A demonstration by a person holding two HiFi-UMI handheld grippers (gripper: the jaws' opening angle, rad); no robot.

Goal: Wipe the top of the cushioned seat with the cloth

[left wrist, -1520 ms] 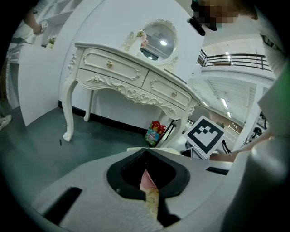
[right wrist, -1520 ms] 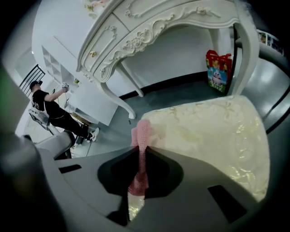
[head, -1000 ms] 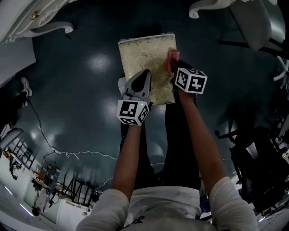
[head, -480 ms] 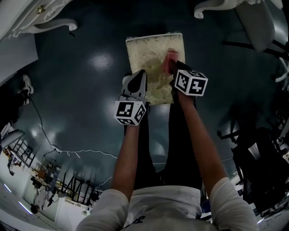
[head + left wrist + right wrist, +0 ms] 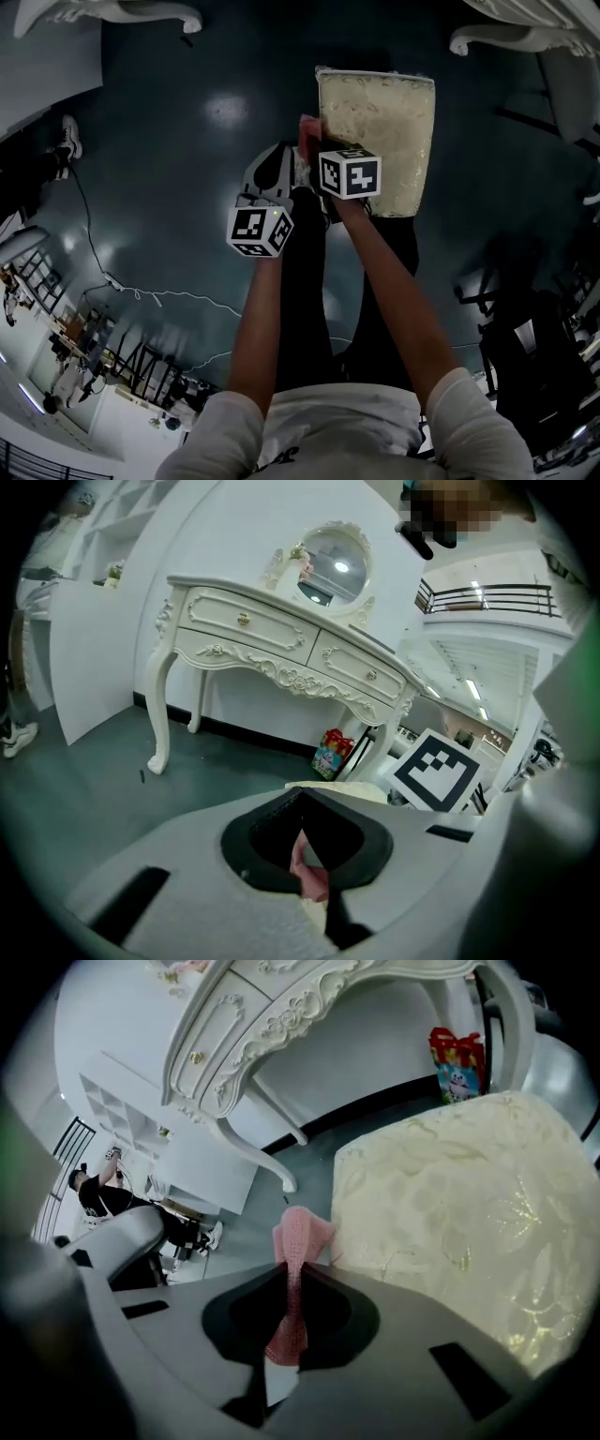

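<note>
floor, far left: dark and shiny, with a thin cable snaking across it. Somebody's shoe poked in at the edge of the head view, the rest of them cut off.
dressing table: the white carved dressing table with its round mirror was plain enough from the left gripper view. From my head cam only the curled feet made it in along the top.
left tool: my left gripper hung off the seat's left side, over the floor, jaws drawn together. A pink sliver sat in the slit, and honestly I couldn't tell if it was pinched or just showing from behind.
rag: the cloth, pink knit, stuck out past my right jaws, just beside the seat's left edge. Couldn't tell if it was touching the cushion.
right tool: my right gripper was clamped on the cloth. From above, its marker cube covered the jaws completely.
cushion: the seat was cream with a leafy pattern. Its near-left corner was hidden under my right tool, and its right side ran out of the right gripper view.
bag: a red gift bag stood on the floor behind the seat by a table leg, print too small to read.
far right: a grey chair was chopped off by the frame. The dark lump lower down was too murky to name.
</note>
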